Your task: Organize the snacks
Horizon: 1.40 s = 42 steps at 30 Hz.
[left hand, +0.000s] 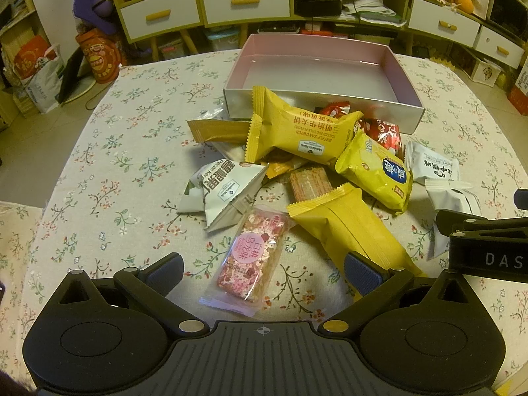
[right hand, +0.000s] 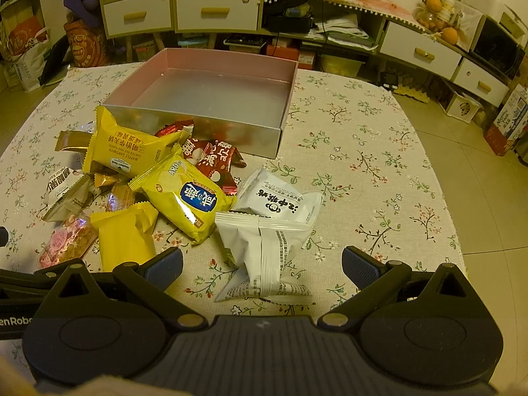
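Setting: a table under a floral tablecloth (right hand: 363, 151), with drawer cabinets behind it.
Box: a shallow pink-lined box (right hand: 280, 99) stands at the far middle of the table; its floor shows bare in both views, with no snack inside.
Snack pile: loose packets lie heaped on the cloth just in front of the box's near wall, some touching it.
Named packets: a yellow waffle-sandwich pack (left hand: 297, 128) on top of the heap; a yellow chip bag (left hand: 379, 171) beside it; red wrappers (right hand: 214, 161) against the box wall; a pink nougat bar (left hand: 250, 257); a plain yellow pack (left hand: 349, 231); two white packets (right hand: 270, 231) at the right of the pile.
Left gripper (left hand: 264, 274): jaws apart, holding nothing, with the pink nougat bar lying between its fingers.
Right gripper (right hand: 262, 264): jaws apart, holding nothing, with the nearer white packet between its fingers.
Progress: judged at the very start; nothing is sorted yet.
Remaining: every packet has still to go into the box.
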### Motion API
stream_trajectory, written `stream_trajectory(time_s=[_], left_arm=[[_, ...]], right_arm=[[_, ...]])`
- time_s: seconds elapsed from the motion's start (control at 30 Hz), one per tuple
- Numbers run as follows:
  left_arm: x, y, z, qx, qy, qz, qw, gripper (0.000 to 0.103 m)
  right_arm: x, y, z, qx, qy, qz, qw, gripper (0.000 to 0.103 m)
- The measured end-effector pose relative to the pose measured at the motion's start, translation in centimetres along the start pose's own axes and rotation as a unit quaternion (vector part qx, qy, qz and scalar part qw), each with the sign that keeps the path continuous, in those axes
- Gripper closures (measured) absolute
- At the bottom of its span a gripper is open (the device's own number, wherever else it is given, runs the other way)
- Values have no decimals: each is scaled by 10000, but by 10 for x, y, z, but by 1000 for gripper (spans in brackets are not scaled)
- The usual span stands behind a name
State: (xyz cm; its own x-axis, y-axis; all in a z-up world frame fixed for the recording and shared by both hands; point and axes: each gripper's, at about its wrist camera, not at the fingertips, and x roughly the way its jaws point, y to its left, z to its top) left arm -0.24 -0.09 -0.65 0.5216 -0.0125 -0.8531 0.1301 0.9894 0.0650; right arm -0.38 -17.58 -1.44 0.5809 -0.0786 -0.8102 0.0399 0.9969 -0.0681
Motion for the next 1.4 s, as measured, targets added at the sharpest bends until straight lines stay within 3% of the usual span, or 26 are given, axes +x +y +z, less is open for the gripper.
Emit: stream_trajectory(time_s=[0.33, 0.53, 0.73, 1.03, 1.2, 1.4], left_arm=[[2, 6, 0, 132, 20, -71, 9999, 0], [11, 22, 1, 212, 101, -305, 9993, 0], [20, 44, -2, 328, 92, -407, 9986, 0], [29, 66, -5, 186, -37, -1057, 9942, 2], [30, 65, -8, 320, -131, -1298, 9909, 10], [38, 60, -10, 431, -159, -1436, 9886, 29]], right_arm=[[3, -5, -2, 18, 3, 87, 10000, 0], [3, -4, -3, -208, -176, 709, 9971, 0], [-1, 11, -5, -628, -439, 1420, 9869, 0], [5, 28, -5, -799, -174, 1931, 9778, 4], [11, 35, -12, -862, 91, 2073, 9744, 14], [19, 43, -17, -987, 262, 2027, 9739, 25]])
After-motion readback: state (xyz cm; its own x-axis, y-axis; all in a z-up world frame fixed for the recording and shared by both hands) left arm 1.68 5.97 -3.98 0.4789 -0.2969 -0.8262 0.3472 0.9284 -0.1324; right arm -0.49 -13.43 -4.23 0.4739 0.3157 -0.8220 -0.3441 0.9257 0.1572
